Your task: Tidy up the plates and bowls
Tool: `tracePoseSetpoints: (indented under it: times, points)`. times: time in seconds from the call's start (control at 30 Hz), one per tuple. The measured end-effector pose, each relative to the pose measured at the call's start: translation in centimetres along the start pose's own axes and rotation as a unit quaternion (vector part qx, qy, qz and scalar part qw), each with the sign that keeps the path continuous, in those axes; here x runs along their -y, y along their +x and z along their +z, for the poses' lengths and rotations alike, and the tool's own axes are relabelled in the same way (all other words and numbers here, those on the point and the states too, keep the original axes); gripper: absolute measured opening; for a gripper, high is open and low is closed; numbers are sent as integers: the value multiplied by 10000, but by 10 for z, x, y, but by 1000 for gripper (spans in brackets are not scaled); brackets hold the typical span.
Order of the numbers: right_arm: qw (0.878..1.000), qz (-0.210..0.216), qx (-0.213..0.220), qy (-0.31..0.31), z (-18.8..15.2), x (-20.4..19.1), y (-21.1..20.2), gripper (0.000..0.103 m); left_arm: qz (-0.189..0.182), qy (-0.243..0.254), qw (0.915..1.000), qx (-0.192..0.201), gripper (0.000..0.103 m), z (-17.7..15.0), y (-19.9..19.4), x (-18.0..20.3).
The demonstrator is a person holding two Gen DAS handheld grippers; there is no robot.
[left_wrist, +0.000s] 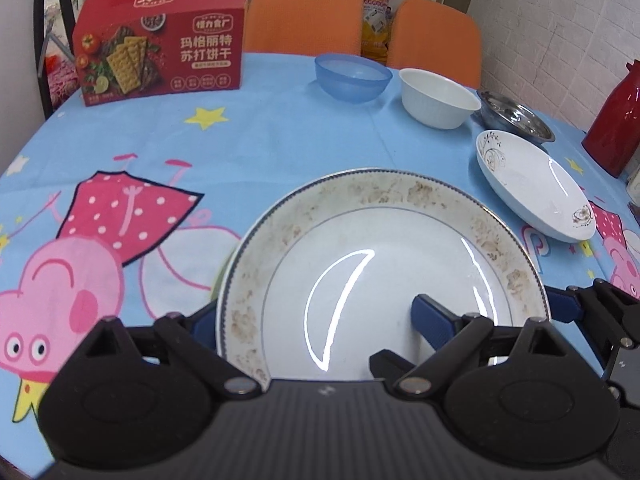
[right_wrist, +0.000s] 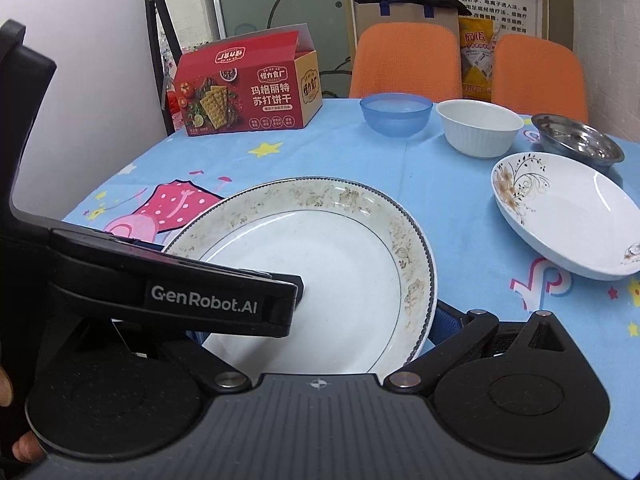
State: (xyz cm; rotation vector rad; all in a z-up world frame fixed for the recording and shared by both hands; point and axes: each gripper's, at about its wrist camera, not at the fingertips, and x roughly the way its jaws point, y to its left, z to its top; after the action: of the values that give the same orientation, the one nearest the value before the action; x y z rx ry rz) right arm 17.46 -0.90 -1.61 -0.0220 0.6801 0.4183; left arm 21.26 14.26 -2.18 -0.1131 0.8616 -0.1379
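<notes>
While nothing is stacked yet, the left gripper (left_wrist: 316, 312) grasps the near edge of the rimmed plate (left_wrist: 384, 256), one finger above and one below. The right gripper (right_wrist: 368, 320) straddles the same plate's right rim, though whether it pinches cannot be told. Farther right lies the flowered plate (right_wrist: 568, 212); the blue bowl (right_wrist: 396, 114), white bowl (right_wrist: 478, 128) and steel bowl (right_wrist: 580, 142) stand apart at the far edge, all unsorted.

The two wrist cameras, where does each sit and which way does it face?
Left wrist: on the left gripper, facing across the table; its jaws straddle the big plate.
Right wrist: on the right gripper, same direction; left gripper crosses at left.
Shared: plate, blue bowl, white bowl, cracker box.
</notes>
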Motion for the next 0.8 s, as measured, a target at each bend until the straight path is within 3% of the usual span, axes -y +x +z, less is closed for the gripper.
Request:
tracePoseSetpoints:
  times: [0.07, 0.17, 0.33, 0.8]
  points:
    - [10000, 4, 37, -13, 0, 3, 0, 90, 62, 82, 9999, 127, 91, 0, -3, 0]
    - [9999, -129, 20, -53, -2, 9, 0, 89, 174, 89, 9985, 517, 95, 5, -20, -1]
    - [9984, -123, 468, 278, 4, 28, -21, 89, 435, 135, 9943, 961, 99, 17, -45, -2]
    - [9943, -296, 411, 935, -10, 80, -42, 89, 257, 666, 9946, 747, 100, 23, -25, 53]
